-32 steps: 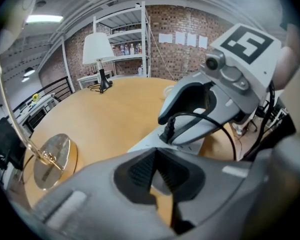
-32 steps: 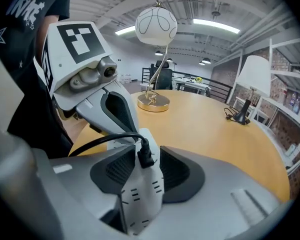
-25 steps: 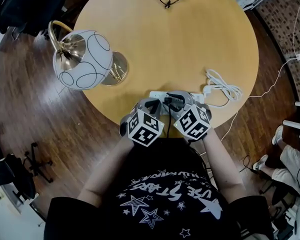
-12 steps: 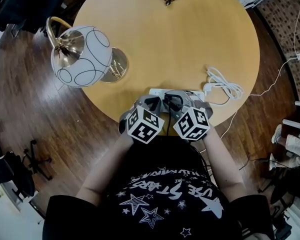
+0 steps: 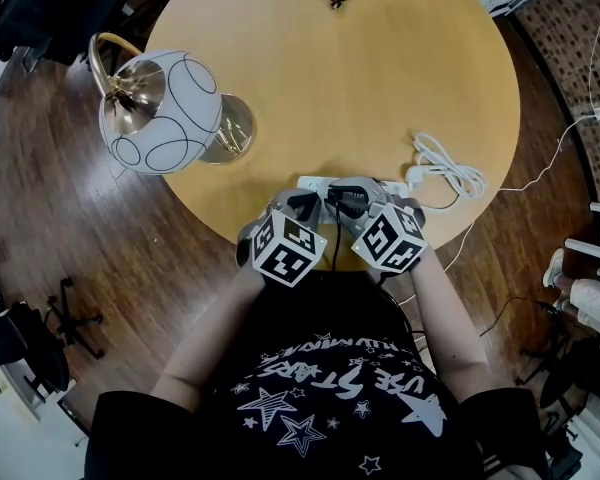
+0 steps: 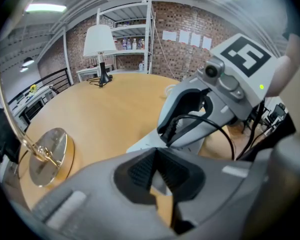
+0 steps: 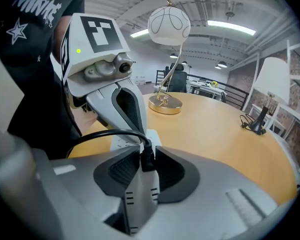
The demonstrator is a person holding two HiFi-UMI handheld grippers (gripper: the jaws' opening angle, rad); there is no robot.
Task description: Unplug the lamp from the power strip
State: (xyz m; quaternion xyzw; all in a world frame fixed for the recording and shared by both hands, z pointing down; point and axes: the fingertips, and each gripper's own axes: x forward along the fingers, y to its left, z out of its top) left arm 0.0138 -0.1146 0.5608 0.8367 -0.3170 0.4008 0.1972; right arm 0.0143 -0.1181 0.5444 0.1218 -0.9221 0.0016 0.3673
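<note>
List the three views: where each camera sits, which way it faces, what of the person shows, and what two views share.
Head view: on the person's head, facing steeply down at table, lamp, power strip, left tongs and right tongs; forearms and shirt show.
Left gripper view: on the left tongs, facing across the table toward a brick wall; right tongs show.
Right gripper view: on the right tongs, shut on the plug, facing the lamp; left tongs and shirt show.
Shared: both gripper views show the power strip.

Big round wooden desk [image 5: 380, 88] on a dark plank floor [image 5: 130, 268]. Brick wall [image 6: 190, 21] at the back with white metal shelving [image 6: 132, 28] against it, strip lights [image 7: 230, 28] overhead, and black office chairs [image 5: 20, 353] scattered around the edges.
</note>
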